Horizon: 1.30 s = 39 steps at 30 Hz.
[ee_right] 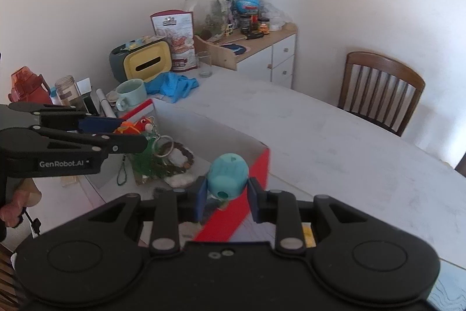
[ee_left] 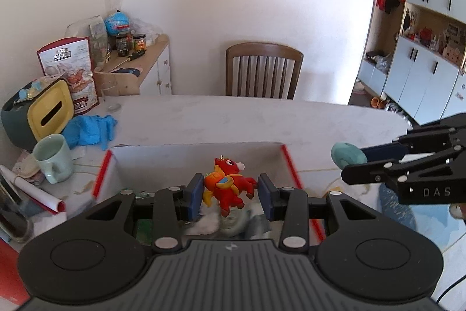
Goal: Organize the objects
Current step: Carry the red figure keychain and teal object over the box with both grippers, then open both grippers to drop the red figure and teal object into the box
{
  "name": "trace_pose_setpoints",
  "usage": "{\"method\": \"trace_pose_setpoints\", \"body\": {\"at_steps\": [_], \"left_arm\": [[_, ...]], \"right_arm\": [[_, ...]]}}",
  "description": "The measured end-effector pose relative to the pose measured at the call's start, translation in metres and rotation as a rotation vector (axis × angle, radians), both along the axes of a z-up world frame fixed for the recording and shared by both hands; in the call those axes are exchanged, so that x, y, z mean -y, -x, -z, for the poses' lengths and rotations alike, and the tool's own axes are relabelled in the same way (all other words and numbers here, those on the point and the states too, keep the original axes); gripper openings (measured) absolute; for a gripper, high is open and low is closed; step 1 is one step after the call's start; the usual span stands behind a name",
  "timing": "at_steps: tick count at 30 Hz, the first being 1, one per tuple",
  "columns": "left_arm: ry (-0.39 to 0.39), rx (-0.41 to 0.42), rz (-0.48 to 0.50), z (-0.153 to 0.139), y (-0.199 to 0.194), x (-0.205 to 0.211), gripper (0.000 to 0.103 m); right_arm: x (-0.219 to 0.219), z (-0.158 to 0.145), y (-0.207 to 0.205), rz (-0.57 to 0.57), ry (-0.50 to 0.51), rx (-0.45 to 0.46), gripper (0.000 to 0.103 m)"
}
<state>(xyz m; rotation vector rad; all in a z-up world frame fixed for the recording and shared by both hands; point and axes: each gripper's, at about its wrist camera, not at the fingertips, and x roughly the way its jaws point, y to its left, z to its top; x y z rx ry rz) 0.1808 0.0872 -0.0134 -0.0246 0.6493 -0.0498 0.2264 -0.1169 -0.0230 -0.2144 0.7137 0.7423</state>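
- While trinkets lay in the box (ee_left: 287, 162), the left hand-held gripper (ee_left: 230, 196) gripped a red toy (ee_left: 227, 184) above it.
- The right hand-held gripper (ee_right: 226, 196) clamped a teal toy (ee_right: 228, 175) over the box's edge; neither was placed yet.

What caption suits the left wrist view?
Left gripper holds a red toy horse above the red-edged box; right gripper carries a teal toy.

Landmark = white box w/ red edges (ee_left: 287, 162), open top, on table.
Red horse charm (ee_left: 230, 185): red body, orange wing, white muzzle, gold loop on head; tilted, raised above box interior, pinched at flanks.
Teal figurine (ee_right: 230, 175): rounded, blue-green, dark hole on face; raised over box's right wall, clamped both sides.
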Motion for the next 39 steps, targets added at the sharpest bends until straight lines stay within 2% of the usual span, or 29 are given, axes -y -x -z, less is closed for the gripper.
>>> {"method": "trace_pose_setpoints", "body": {"at_steps": [7, 16, 24, 39], "left_arm": [[-0.015, -0.075, 0.004, 0.018, -0.007, -0.035, 0.039], [-0.015, -0.211, 0.022, 0.054, -0.023, -0.064, 0.039], [-0.040, -0.322, 0.077, 0.079, -0.039, -0.065, 0.039], [-0.059, -0.418, 0.133, 0.104, -0.067, -0.059, 0.039]], "right_arm": [[-0.040, 0.014, -0.006, -0.018, 0.027, -0.013, 0.028], [-0.090, 0.049, -0.021, -0.020, 0.106, -0.063, 0.028], [-0.115, 0.079, -0.029, -0.038, 0.181, -0.117, 0.028], [-0.135, 0.107, -0.025, -0.074, 0.298, -0.152, 0.028]]}}
